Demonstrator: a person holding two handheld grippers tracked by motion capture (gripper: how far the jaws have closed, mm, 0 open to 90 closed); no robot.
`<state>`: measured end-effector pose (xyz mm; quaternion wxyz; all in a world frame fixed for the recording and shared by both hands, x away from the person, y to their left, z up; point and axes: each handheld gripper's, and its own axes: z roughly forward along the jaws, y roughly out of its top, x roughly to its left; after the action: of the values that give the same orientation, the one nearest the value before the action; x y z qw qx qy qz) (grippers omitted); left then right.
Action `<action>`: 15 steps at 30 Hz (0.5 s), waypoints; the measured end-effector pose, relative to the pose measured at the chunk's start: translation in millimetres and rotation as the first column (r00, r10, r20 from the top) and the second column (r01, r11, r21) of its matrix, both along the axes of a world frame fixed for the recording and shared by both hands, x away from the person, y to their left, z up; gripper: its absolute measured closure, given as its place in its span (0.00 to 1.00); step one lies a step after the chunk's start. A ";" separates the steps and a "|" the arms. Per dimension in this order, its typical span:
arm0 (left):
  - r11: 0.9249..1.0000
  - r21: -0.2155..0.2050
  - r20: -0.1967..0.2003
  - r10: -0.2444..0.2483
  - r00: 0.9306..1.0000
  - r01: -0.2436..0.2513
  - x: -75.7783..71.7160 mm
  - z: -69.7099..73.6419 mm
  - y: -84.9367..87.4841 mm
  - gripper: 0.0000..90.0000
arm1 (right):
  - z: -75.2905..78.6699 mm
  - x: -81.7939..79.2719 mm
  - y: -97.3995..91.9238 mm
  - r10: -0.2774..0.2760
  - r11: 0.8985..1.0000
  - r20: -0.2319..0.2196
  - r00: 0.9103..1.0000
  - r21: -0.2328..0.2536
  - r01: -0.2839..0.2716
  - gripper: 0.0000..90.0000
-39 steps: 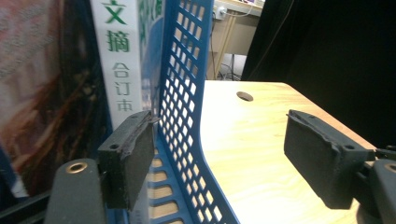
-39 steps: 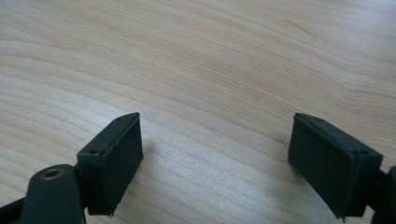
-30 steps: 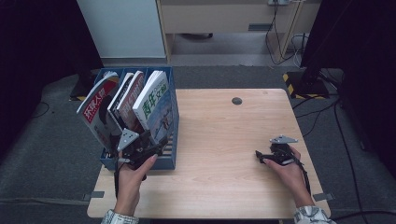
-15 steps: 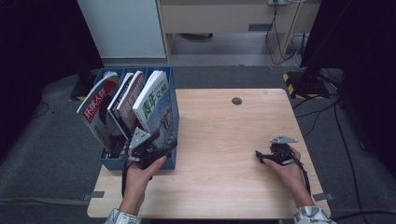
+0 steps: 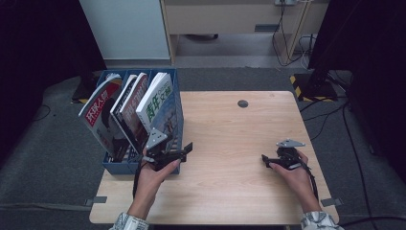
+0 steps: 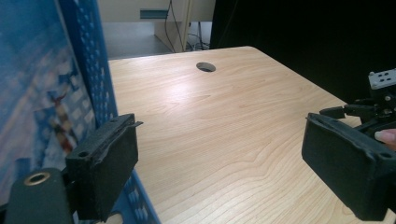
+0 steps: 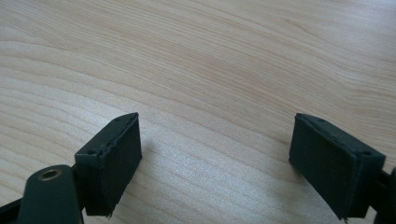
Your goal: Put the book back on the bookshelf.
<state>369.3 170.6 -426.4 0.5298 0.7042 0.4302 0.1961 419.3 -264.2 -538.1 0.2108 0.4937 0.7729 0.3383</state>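
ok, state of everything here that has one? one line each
left tongs: open, nothing between the pads, jaws have just been opening, beside the rack's corner
right tongs: open, empty, over bare wood
blue file rack: upright at the table's left edge, holding magazines
magazines: standing in the rack, leaning left
table: bare wood between the two hands

I note a blue perforated file rack (image 5: 174, 103), a red-and-white magazine (image 5: 98, 112), a pale wood-grain table (image 5: 230, 139) and black grippers' pads (image 7: 109, 161).
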 end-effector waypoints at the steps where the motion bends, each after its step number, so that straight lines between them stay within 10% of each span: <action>1: 1.000 0.000 0.000 0.000 1.000 0.000 0.0 0.0 0.0 0.12 | 0.0 0.0 0.0 0.000 1.000 0.000 1.000 0.000 0.000 0.19; 15: 0.999 0.026 -0.020 -0.042 0.999 0.042 13.6 -4.0 -23.1 0.09 | 0.0 0.2 0.2 -0.001 1.000 0.000 1.000 0.000 0.001 0.18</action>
<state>382.9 147.5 -430.4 0.5204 0.7218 0.4177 0.1838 419.5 -264.1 -538.2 0.2109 0.4942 0.7726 0.3381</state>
